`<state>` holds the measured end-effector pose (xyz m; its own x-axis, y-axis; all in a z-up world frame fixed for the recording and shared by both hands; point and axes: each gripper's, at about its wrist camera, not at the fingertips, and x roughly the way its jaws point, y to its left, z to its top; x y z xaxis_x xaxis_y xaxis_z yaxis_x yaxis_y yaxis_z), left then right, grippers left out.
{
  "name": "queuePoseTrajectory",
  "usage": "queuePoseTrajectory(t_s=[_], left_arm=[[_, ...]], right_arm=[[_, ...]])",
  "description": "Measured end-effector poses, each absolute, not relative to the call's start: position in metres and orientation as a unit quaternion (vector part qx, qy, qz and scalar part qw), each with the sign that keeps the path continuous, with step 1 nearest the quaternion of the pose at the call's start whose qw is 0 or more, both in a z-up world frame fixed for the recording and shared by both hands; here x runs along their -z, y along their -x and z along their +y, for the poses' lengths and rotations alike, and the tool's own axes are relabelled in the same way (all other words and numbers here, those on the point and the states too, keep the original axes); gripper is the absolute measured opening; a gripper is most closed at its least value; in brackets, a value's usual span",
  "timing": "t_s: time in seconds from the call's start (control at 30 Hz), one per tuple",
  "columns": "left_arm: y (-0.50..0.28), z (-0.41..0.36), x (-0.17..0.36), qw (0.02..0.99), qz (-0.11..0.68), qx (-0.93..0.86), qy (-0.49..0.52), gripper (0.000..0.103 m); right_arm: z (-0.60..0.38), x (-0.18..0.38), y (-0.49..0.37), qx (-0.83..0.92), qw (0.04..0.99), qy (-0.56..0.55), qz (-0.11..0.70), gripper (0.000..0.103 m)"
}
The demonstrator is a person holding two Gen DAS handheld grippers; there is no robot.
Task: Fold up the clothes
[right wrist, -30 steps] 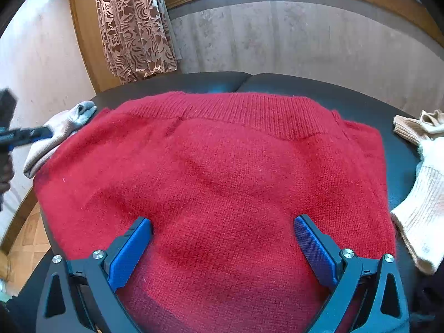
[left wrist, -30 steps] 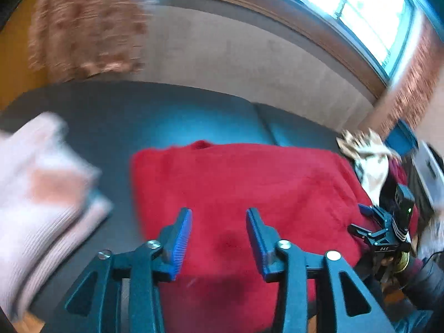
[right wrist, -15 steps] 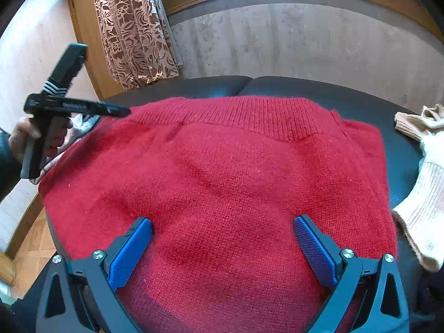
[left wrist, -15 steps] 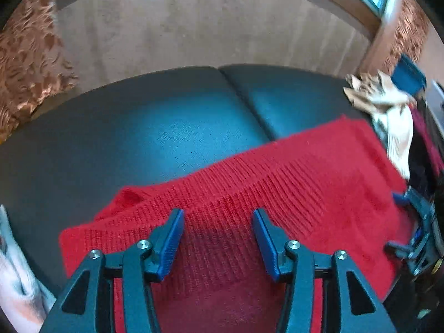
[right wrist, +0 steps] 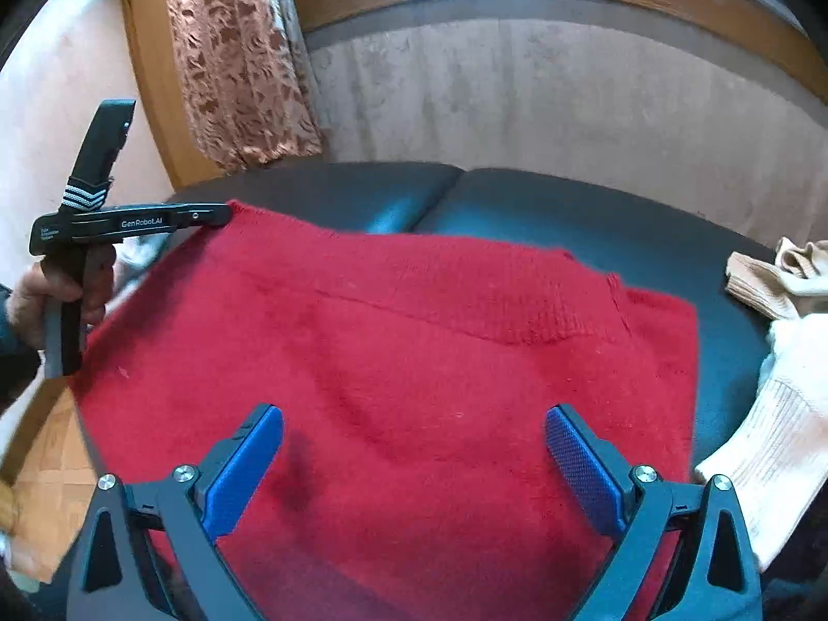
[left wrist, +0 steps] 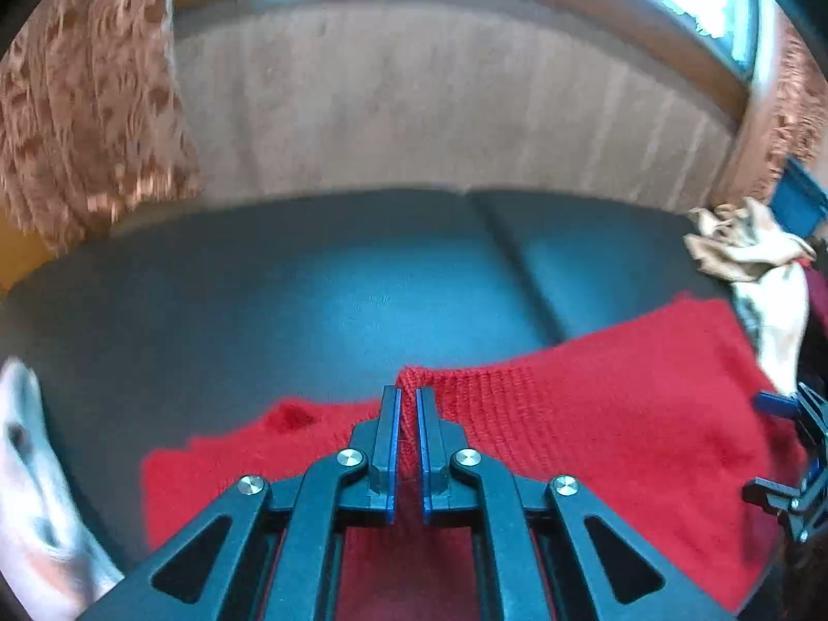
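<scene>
Right now your red knitted sweater [right wrist: 414,362] lies spread flat across the dark leather couch [right wrist: 595,217], covering most of the near half of the seat. Its long axis runs side to side across your right wrist view, and its ribbed band [left wrist: 517,388] faces the far wall, away from you. The knit looks thick and fuzzy, mostly smooth, with a seam line crossing the upper part and a soft crease near the middle. A cream ribbed garment [right wrist: 766,455] sits just beside its right edge, and a pale folded cloth [left wrist: 31,491] lies off its left side.

Your left gripper [left wrist: 409,414] is clenched on the sweater's far left corner: a small ridge of red knit stands pinched between the blue pads [left wrist: 396,440], lifted slightly off the couch. Your hand [right wrist: 46,300] grips its handle at the left edge. Your right gripper [right wrist: 414,460] hangs over the near part of the sweater, jaws spread wide, nothing between them.
</scene>
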<state>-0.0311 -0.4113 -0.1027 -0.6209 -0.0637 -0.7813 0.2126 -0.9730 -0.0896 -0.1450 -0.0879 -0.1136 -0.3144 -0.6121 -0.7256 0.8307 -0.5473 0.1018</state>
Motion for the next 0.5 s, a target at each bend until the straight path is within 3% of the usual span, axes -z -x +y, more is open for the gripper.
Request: queuePoseTrajectory(t_s=[0.23,0.3,0.33,0.5], left_arm=[[0.014,-0.42,0.12,0.098,0.148,0.903,-0.39,0.01],[0.004,-0.43,0.117,0.097,0.186,0.898,-0.387,0.015],[-0.001,-0.433,0.112,0.106,0.194,0.897,-0.382,0.024],[-0.041,-0.443,0.087,0.135,0.225,0.912,-0.314,0.026]], right_arm=[[-0.081,0.129,0.156,0.791,0.456,-0.39,0.119,0.103],[-0.081,0.131,0.155,0.791,0.456,-0.389,0.119,0.103],[-0.08,0.132,0.154,0.791,0.457,-0.389,0.118,0.103],[-0.083,0.131,0.157,0.778,0.457,-0.414,0.118,0.103]])
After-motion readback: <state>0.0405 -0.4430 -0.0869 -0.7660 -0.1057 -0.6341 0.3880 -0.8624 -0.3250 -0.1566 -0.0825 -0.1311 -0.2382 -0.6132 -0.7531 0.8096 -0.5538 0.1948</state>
